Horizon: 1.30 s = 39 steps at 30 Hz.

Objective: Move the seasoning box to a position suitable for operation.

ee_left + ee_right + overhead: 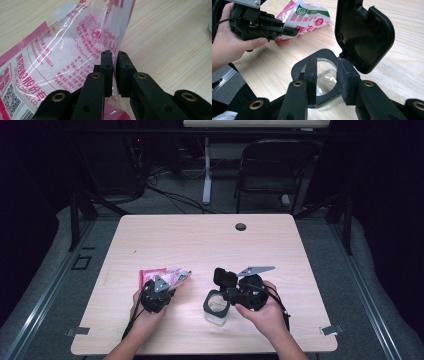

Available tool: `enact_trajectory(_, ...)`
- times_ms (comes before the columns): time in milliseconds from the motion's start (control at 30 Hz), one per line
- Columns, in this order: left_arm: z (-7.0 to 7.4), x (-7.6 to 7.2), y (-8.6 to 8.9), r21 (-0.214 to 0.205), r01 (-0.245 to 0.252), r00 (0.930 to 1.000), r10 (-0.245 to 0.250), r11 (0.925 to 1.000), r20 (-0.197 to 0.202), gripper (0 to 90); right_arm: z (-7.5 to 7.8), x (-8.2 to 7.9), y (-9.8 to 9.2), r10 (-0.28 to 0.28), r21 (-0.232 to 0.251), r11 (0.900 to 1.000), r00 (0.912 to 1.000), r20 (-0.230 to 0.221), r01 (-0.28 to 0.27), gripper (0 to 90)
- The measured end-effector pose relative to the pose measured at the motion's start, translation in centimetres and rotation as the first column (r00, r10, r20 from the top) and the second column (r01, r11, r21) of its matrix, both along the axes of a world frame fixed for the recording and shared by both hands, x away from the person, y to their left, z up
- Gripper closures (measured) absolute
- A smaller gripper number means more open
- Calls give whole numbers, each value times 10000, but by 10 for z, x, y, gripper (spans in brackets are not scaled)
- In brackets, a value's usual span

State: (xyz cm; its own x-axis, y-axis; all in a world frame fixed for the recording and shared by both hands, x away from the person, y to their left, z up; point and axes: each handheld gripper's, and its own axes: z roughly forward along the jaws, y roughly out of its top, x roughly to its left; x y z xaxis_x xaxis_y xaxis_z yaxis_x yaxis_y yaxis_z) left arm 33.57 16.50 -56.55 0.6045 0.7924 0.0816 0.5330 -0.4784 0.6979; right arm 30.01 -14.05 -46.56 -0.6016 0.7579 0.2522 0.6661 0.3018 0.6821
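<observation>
Lying on pale wood table (200,240) – dark room, left tool (166,287) pinching packet (172,274), right tool (225,294) clamping jar (216,307).

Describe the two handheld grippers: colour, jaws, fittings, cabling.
Both are black. The left gripper and right gripper each carry a grey three-cornered plate on top. Jaws are flat black pads on arms with brass-ringed pivot holes. A black cable trails from each. No sleeves show.
</observation>
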Motion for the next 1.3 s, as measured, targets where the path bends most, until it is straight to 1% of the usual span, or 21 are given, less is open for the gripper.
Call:
enact_trajectory(67, 0, 0, 0, 32, 41, 10000, -41, 10000, -44, 856, 0, 0, 0, 2, -43, 10000, 10000, -50, -2, 706)
enact_trajectory(167, 0, 1, 2, -74, 10, 10000, -11, 10000, -51, 874, 0, 0, 0, 8, -27, 10000, 10000, -73, -9, 705)
enact_trajectory(233, 0, 2, 3, -166, 21, 9999, -23, 9999, -121, 888, -1, 1, 0, 17, -11, 10000, 10000, -5, -17, 705)
enact_trajectory(267, -1, 2, 3, -194, -22, 10000, 20, 9998, -93, 895, -1, 1, 0, 19, 2, 10000, 10000, -5, -19, 705)
enact_trajectory(300, 0, 2, 4, -237, 8, 9999, -12, 9997, -159, 897, -1, 1, 0, 18, 2, 10000, 10000, -13, -18, 705)
enact_trajectory(433, 0, 3, 5, -305, 32, 9998, -38, 9995, -217, 900, -1, 0, 0, 23, -10, 10000, 10000, -38, -23, 705)
enact_trajectory(533, 1, 3, 7, -430, 9, 9997, -19, 9991, -249, 900, -1, 1, -1, 38, -2, 10000, 10000, -7, -38, 705)
enact_trajectory(600, 3, 4, 9, -488, -21, 9996, 7, 9988, -289, 900, -1, 0, -1, -4, 11, 10000, 10000, -6, 4, 705)
enact_trajectory(633, 3, 4, 10, -601, -80, 9996, 63, 9982, -277, 900, -1, 0, -1, -4, 9, 10000, 10000, -7, 4, 705)
enact_trajectory(700, 6, 4, 12, -652, -42, 9994, 19, 9979, -353, 900, -1, 1, -1, -26, 5, 10000, 10000, -11, 26, 705)
enact_trajectory(800, 11, 2, 14, -750, -95, 9997, 79, 9971, -216, 900, -1, 1, -2, -50, -6, 10000, 10000, -45, 50, 704)
enact_trajectory(900, 16, 1, 17, -762, -79, 9997, 62, 9971, -217, 900, -2, 1, -2, -79, 51, 10000, 10000, -46, 79, 704)
enact_trajectory(1100, 27, -3, 29, -958, -208, 9996, 190, 9952, -194, 900, -2, 1, -2, -71, -17, 10000, 10000, -68, 71, 704)
enact_trajectory(1133, 29, -4, 31, -1055, -247, 9997, 235, 9941, -120, 900, -2, 1, -2, -74, -13, 10000, 10000, -66, 74, 703)
enact_trajectory(1200, 34, -5, 36, -1072, -228, 9997, 219, 9940, -88, 900, -2, 1, -3, -73, -26, 10000, 10000, -66, 73, 703)
enact_trajectory(1300, 41, -8, 42, -984, -276, 9993, 298, 9948, 215, 900, -2, 1, -2, -77, -24, 10000, 10000, -48, 77, 703)
